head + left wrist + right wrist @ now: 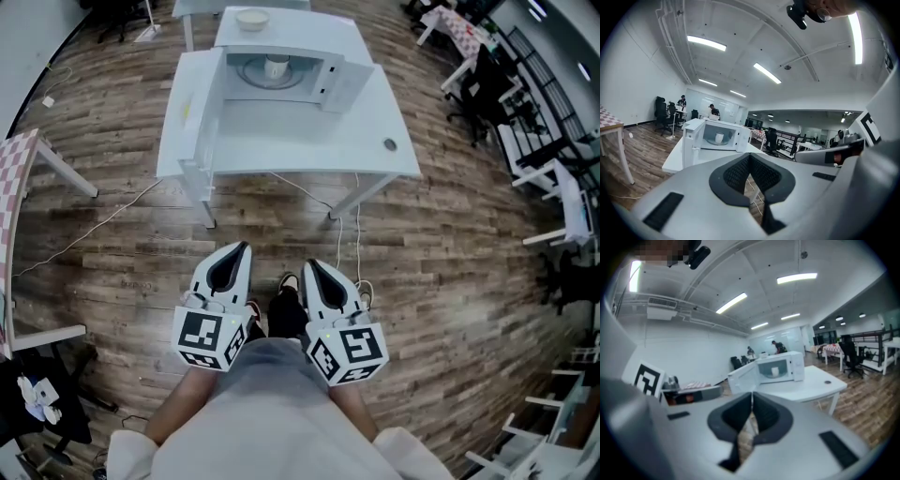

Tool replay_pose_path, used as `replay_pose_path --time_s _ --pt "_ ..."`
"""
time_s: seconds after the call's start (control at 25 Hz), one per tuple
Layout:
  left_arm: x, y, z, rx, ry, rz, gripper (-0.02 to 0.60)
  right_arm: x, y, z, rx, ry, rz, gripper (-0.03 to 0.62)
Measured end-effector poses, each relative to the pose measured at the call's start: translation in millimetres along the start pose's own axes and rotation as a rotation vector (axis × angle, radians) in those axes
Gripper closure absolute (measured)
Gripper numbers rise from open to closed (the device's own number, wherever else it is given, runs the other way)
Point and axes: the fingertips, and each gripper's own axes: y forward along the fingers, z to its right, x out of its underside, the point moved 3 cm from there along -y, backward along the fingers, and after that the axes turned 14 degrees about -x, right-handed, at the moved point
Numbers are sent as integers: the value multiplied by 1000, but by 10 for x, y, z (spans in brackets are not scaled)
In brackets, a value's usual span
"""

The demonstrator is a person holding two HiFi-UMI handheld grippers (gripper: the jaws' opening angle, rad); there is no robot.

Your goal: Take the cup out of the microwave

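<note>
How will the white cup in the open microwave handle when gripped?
The cup looks rigid, probably ceramic: likely stiff but breakable. Upright and small, it seems light, yet might tip if nudged. Its smooth-looking wall could be slippery.

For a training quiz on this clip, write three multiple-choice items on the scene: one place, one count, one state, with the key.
1. Where is the cup?
A) on the floor
B) inside the microwave
C) on top of the microwave

2. How many bowls sit on top of the microwave?
A) one
B) two
C) none

3. The microwave door is:
A) shut
B) taken off
C) open

Key:
1 B, it stands in the open cavity.
2 A, a single bowl rests on the roof.
3 C, the door is swung out to the side.
</note>
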Motion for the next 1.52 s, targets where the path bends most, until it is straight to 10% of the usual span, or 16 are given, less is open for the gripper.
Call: replay_pose_path --time_s 1.52 --pt "-217 2005 388 -75 -2 -86 566 -608 1046 1830 -119 46 -49 571"
